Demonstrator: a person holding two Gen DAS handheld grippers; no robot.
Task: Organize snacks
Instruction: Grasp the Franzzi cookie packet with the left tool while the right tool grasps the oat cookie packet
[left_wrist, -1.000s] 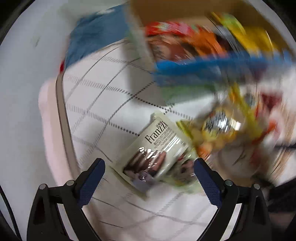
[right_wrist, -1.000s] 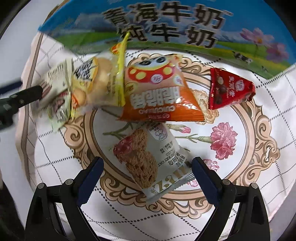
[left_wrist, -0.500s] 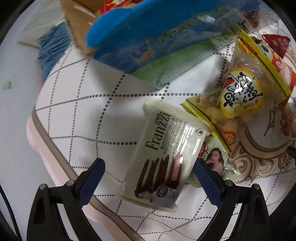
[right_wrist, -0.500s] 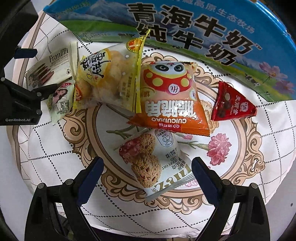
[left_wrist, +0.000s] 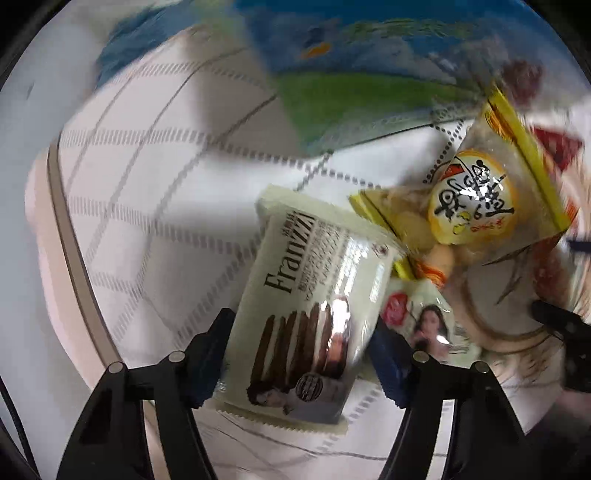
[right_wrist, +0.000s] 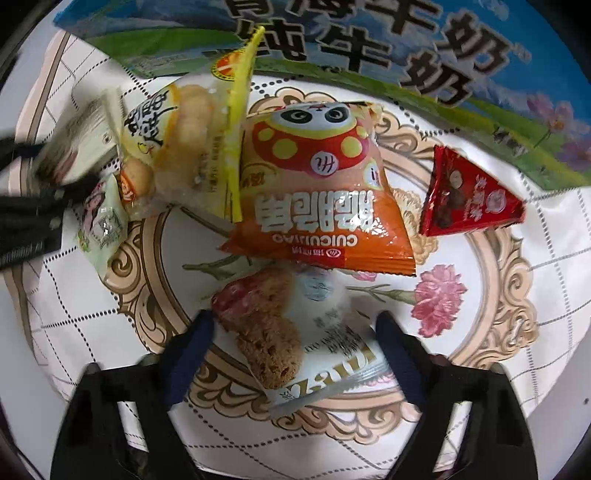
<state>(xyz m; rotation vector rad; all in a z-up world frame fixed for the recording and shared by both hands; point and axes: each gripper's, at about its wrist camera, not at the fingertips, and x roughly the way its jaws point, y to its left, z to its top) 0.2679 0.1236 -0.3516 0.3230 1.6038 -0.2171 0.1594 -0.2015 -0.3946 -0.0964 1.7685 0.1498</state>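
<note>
My left gripper (left_wrist: 301, 354) is shut on the pale Franzzi cookie packet (left_wrist: 306, 295), one finger at each side of its lower end. The packet also shows blurred in the right wrist view (right_wrist: 74, 147). My right gripper (right_wrist: 295, 336) is open and straddles the white oat cookie packet (right_wrist: 291, 328) lying on the tablecloth. Beyond it lie an orange panda snack bag (right_wrist: 321, 188), a yellow puff bag (right_wrist: 184, 140), a red triangular packet (right_wrist: 465, 195) and a small green packet (right_wrist: 103, 225). The yellow bag (left_wrist: 472, 199) and green packet (left_wrist: 424, 325) also show in the left wrist view.
A blue and green milk carton box (right_wrist: 369, 48) stands at the back behind the snacks; it also shows in the left wrist view (left_wrist: 369, 66). The checked tablecloth (left_wrist: 147, 177) covers a small table whose edge (left_wrist: 62, 221) runs at the left.
My left gripper has closed in on the Franzzi packet and its fingers now grip it. My right gripper has moved down closer over the oat cookie packet.
</note>
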